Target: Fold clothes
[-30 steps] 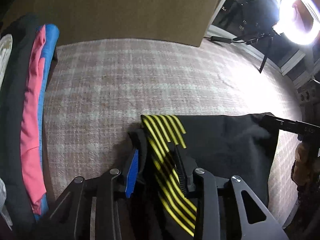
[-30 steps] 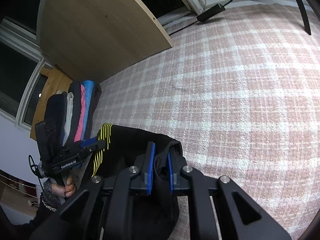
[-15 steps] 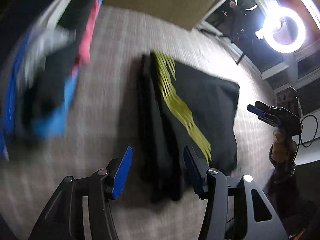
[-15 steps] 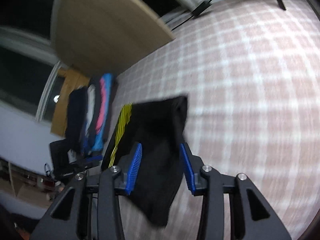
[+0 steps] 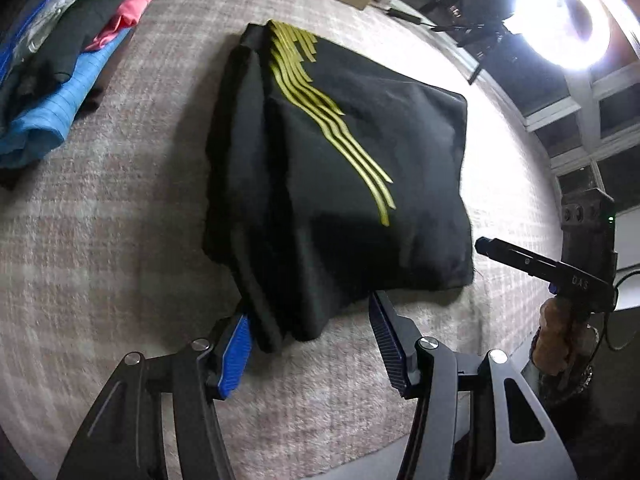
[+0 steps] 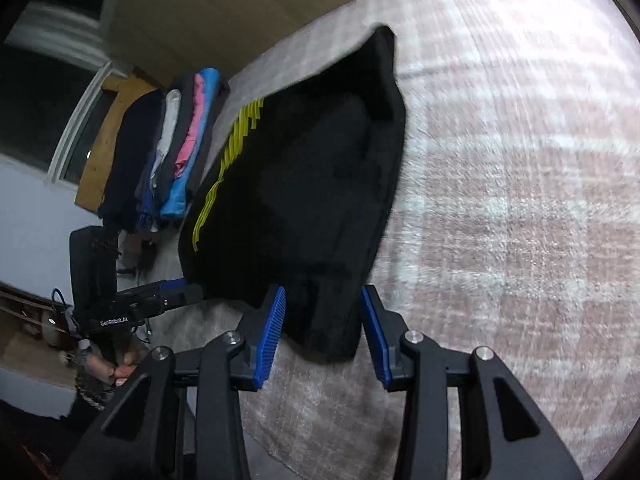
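Observation:
A folded black garment with yellow wavy stripes [image 5: 340, 168] lies flat on the pink plaid cloth [image 5: 100, 240]. It also shows in the right wrist view [image 6: 304, 200]. My left gripper [image 5: 312, 344] is open, its jaws spread on either side of the garment's near corner, not gripping it. My right gripper [image 6: 324, 328] is open too, jaws either side of the garment's near edge. The right gripper shows in the left wrist view [image 5: 532, 264], and the left gripper in the right wrist view [image 6: 160, 300].
A stack of folded clothes, blue, pink, black and white [image 5: 68, 60], lies at the cloth's left side, also in the right wrist view [image 6: 176, 148]. A wooden board [image 6: 224, 8] stands behind. A bright ring light [image 5: 568, 28] shines at the back right.
Both grippers let go of the black garment, opened, and pulled back. The garment now lies folded flat on the cloth.

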Demonstrator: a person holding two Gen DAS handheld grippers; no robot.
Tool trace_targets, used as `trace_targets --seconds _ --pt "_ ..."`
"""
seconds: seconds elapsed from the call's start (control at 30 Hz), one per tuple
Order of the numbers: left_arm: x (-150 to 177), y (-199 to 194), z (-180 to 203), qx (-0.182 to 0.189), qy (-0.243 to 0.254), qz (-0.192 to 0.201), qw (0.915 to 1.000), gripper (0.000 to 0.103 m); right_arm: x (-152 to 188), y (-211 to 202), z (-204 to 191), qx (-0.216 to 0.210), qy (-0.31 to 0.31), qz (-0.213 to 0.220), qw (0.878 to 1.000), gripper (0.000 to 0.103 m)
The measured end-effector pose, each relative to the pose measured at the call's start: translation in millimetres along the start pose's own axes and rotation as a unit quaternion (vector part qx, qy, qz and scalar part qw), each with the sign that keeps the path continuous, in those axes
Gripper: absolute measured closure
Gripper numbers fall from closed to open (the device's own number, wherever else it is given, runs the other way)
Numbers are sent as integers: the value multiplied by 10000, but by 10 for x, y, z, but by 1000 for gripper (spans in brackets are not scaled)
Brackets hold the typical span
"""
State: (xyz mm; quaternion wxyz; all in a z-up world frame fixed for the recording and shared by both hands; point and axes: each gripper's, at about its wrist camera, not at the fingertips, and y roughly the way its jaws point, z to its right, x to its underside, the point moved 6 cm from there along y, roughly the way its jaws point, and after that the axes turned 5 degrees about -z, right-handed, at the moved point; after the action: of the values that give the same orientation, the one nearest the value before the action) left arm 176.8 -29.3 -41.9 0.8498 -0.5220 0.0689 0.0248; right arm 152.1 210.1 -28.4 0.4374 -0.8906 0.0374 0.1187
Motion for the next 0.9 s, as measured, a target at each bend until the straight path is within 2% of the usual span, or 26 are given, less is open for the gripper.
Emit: trace_targets --seconds 0.03,0.17,0.33,0.5,0.63,0.7,0.73,0.8,0.9 --pt "25 -40 2 -44 57 83 9999 50 15 -55 -79 78 -128 130 9998 64" --pt "78 -202 -110 -75 184 331 9993 50 -12 -11 -574 -245 -611 223 9976 66" --pt "117 -553 -565 -449 38 630 9970 50 126 431 -1216 -221 -1394 -83 9899 66" --pt "135 -783 -978 -374 -240 733 9963 50 216 929 -1557 414 -1733 -148 9839 66" --pt "156 -810 -1074 -215 -47 679 9974 50 170 1164 -1604 995 -1674 -77 9808 67" --pt "147 -811 -1068 -129 59 678 9976 50 147 1218 -1553 1169 -1571 -86 9806 83" --pt "142 -815 -1060 -78 105 685 9976 50 137 1244 -1528 1249 -1519 -93 9804 95" --pt "131 -810 -1026 -10 191 691 9974 50 112 1292 -1492 1403 -1415 -78 9799 98" --pt "104 -825 -1010 89 308 722 9969 50 59 1260 -1523 1258 -1260 37 9840 100"
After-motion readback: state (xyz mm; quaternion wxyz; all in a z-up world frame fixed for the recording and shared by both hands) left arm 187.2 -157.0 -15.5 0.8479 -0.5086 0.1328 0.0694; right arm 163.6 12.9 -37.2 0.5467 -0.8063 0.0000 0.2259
